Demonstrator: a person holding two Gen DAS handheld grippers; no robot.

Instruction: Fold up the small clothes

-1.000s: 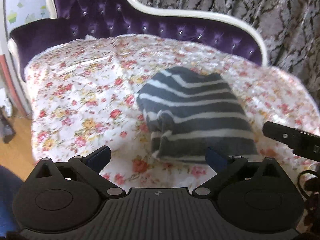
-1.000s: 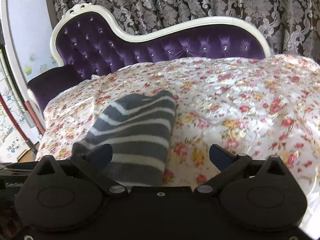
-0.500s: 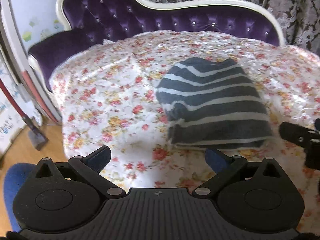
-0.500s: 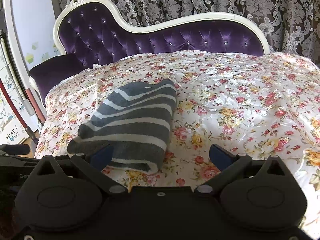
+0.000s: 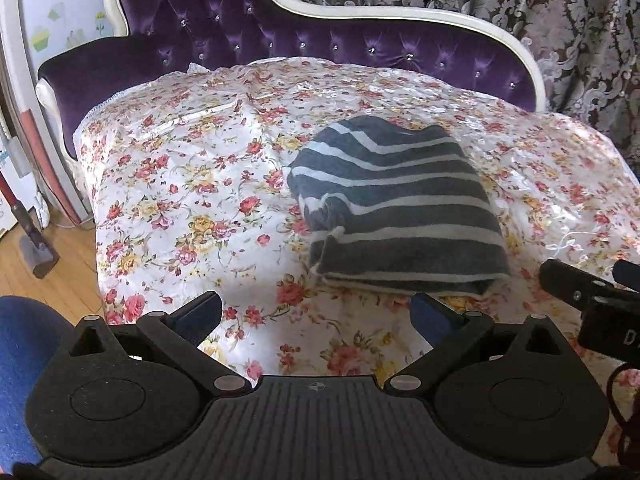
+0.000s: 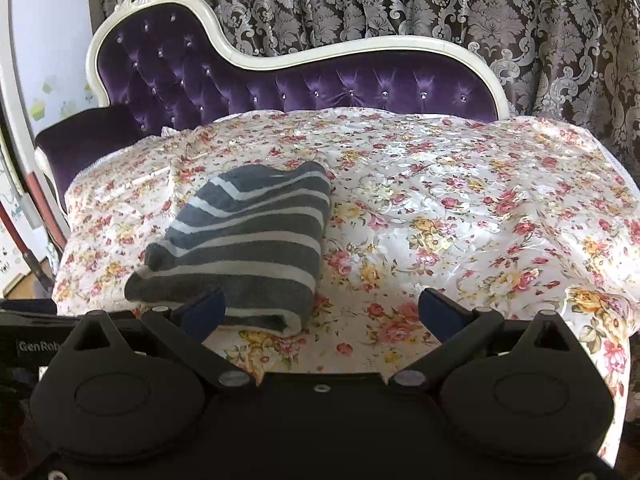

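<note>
A grey garment with white stripes (image 5: 394, 208) lies folded into a thick rectangle on the floral cover (image 5: 192, 184) of a chaise. It also shows in the right wrist view (image 6: 244, 240). My left gripper (image 5: 316, 314) is open and empty, held back from the garment's near edge. My right gripper (image 6: 322, 308) is open and empty, in front of the garment's near right corner. The right gripper's body (image 5: 588, 300) shows at the right edge of the left wrist view.
The chaise has a purple tufted back with a white frame (image 6: 304, 80). Patterned grey curtains (image 6: 440, 0) hang behind. Wooden floor (image 5: 48, 276) and a blue object (image 5: 24, 360) lie at the left. The floral cover (image 6: 480, 220) spreads to the garment's right.
Both grippers have pulled back and away from the folded garment, which now sits farther off in both views. The garment has stayed in place.
</note>
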